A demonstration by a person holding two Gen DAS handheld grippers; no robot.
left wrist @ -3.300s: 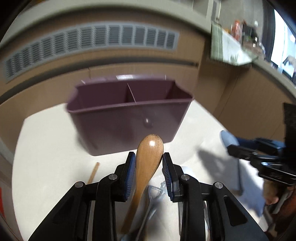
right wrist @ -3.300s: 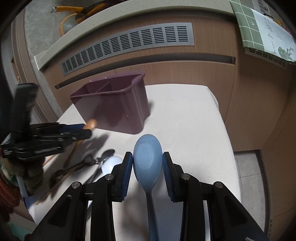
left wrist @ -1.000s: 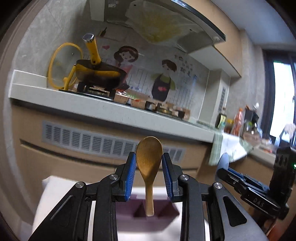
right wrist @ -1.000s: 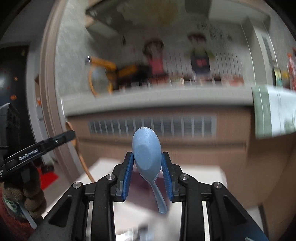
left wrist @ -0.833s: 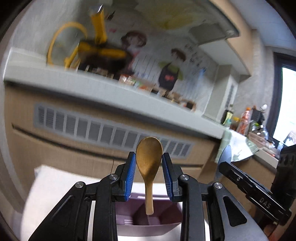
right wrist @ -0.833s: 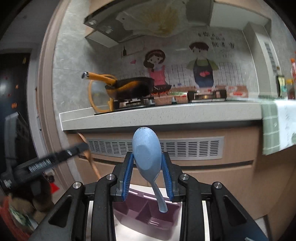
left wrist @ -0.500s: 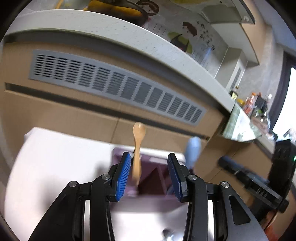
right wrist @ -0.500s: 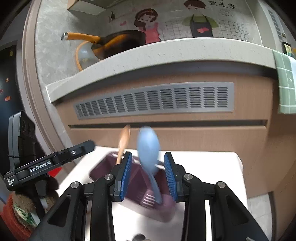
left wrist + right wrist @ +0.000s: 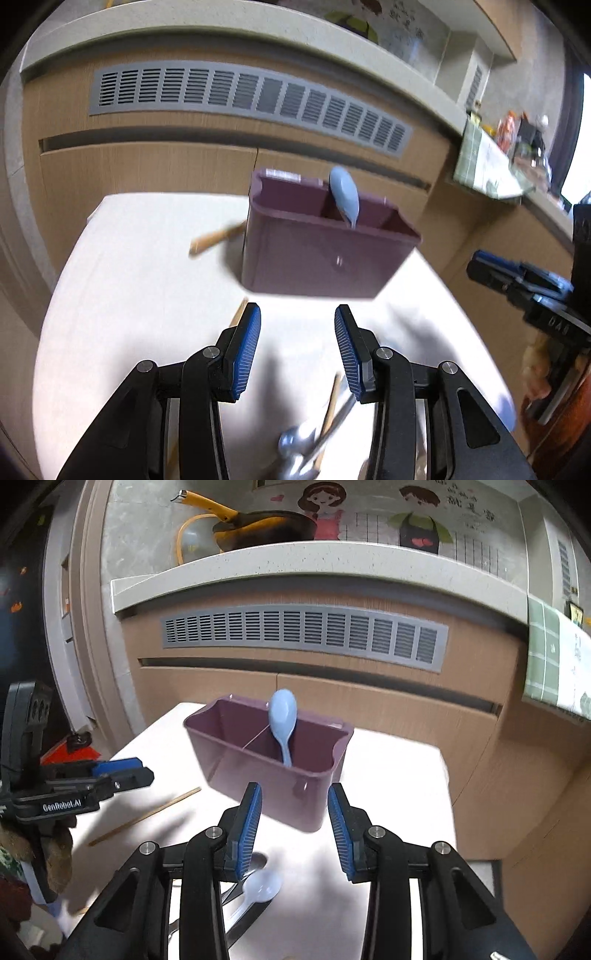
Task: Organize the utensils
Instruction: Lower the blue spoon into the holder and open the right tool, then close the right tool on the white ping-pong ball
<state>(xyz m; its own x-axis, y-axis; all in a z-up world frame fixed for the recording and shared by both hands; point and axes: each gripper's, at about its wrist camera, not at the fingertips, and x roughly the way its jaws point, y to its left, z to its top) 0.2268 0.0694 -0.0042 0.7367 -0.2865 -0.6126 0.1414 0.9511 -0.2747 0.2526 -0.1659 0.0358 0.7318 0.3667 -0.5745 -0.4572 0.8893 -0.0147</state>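
Letting go of both spoons has left you with two empty claws. The left gripper (image 9: 297, 345) has its blue pads spread wide with nothing between them, and the right gripper (image 9: 294, 825) stands open and empty too. Both now tip down towards the white table (image 9: 129, 295) rather than at the stove wall. The blue spoon (image 9: 282, 716) you carried in the right claw has landed. It stands bowl-up in the purple caddy (image 9: 288, 794) straight ahead of the right fingers, its handle down just to the right of the divider. The wooden spoon is less certain. No wooden bowl shows above the caddy rim from either wrist, and the compartment left of the divider looks bare. A blurred wooden piece (image 9: 218, 238) lies ahead and to the left of the left claw, outside the caddy's left wall. It may be the spoon gone astray, so check before counting it as sorted. Plenty remains to sort: a wooden chopstick (image 9: 147, 816) on the table between the two claws, a metal spoon (image 9: 295, 443) beneath the left fingers, and a pale plastic spoon (image 9: 258, 886) under the right ones. Your next pick is probably from that pile.
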